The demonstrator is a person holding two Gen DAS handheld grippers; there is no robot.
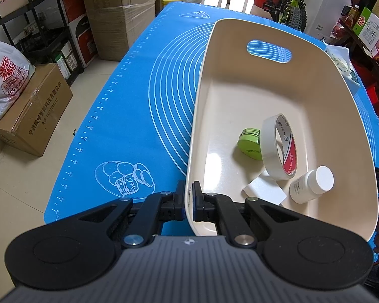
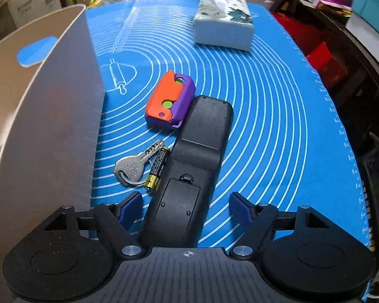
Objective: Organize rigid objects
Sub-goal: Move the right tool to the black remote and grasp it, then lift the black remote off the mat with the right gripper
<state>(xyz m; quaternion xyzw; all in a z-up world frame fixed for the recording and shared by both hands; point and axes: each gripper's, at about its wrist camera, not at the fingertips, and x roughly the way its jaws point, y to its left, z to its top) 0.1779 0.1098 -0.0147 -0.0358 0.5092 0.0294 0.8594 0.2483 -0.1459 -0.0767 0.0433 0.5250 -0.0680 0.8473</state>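
Observation:
My left gripper (image 1: 188,199) is shut on the near left rim of a cream plastic basket (image 1: 278,80). In the basket lie a white tape roll (image 1: 278,146), a green round tin (image 1: 250,142), a white pill bottle (image 1: 312,183) and a white card (image 1: 264,192). My right gripper (image 2: 185,208) is open, its fingers either side of a black remote (image 2: 189,171) that lies face down on the blue mat (image 2: 278,116). A silver key (image 2: 132,166), a black AA battery (image 2: 158,168) and an orange-purple toy block (image 2: 170,99) lie just left of the remote. The basket wall (image 2: 53,116) rises at the left.
A tissue pack (image 2: 223,24) stands at the mat's far end. Cardboard boxes (image 1: 35,116), a black rack (image 1: 53,30) and a plastic bag (image 1: 5,75) crowd the floor to the left. A bicycle (image 1: 288,2) and shelves (image 1: 366,32) stand beyond and to the right.

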